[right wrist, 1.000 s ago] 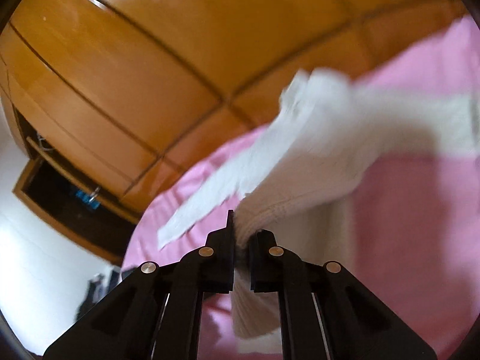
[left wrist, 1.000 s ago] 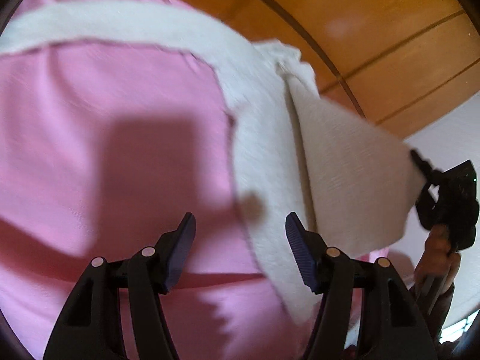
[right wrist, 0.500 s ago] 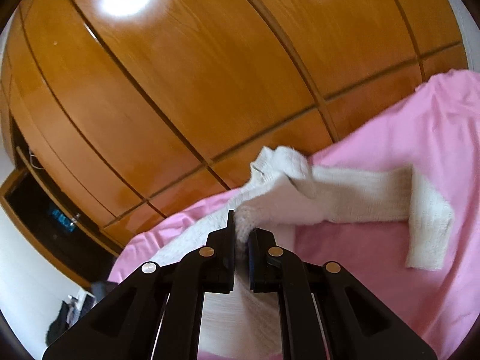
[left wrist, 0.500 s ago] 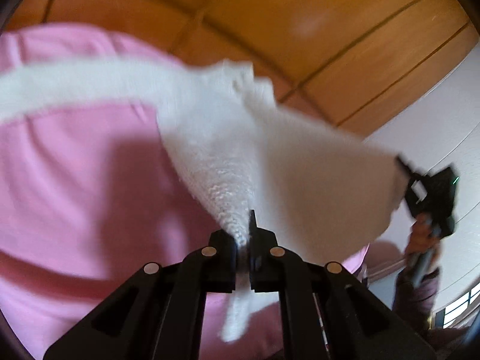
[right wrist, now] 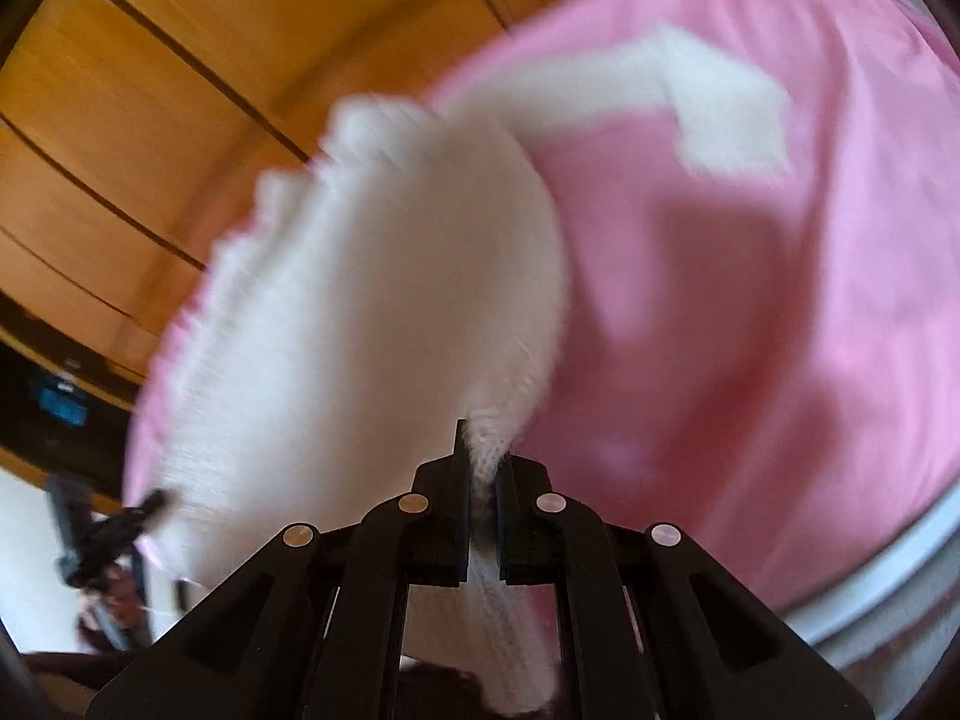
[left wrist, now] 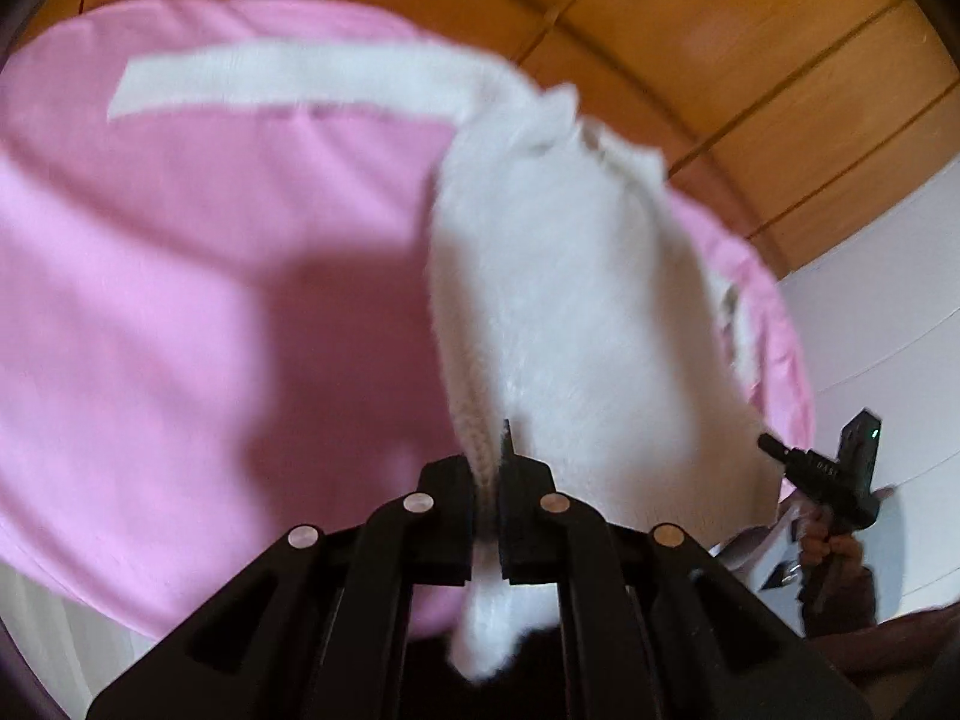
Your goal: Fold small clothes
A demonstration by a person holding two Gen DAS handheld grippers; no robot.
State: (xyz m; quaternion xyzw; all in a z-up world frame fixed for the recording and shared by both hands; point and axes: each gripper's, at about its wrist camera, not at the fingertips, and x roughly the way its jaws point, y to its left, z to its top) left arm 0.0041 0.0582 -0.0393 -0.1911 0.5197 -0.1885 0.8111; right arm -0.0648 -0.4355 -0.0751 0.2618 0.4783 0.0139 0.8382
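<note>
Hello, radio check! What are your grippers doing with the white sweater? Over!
Left gripper shut on white sweater. Right gripper shut on it too. Sleeve lies on pink sheet. Nothing in the way.

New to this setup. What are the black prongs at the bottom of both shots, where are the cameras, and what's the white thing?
There is no robot arm here: a person holds a two-finger tool in each hand, and a fisheye camera on each tool looks forward along its fingers. The black prongs are those fingers.

The left wrist view shows the left tool shut on an edge of a white knit garment. Its jaws have just been closing, with the knit between them. The right tool and the hand holding it appear at that picture's right edge.

The right wrist view shows the right tool shut on another edge of the same garment, with the left tool blurred at lower left.

The garment hangs lifted between the tools, one sleeve lying on a pink sheet. Wooden panels stand behind.
</note>
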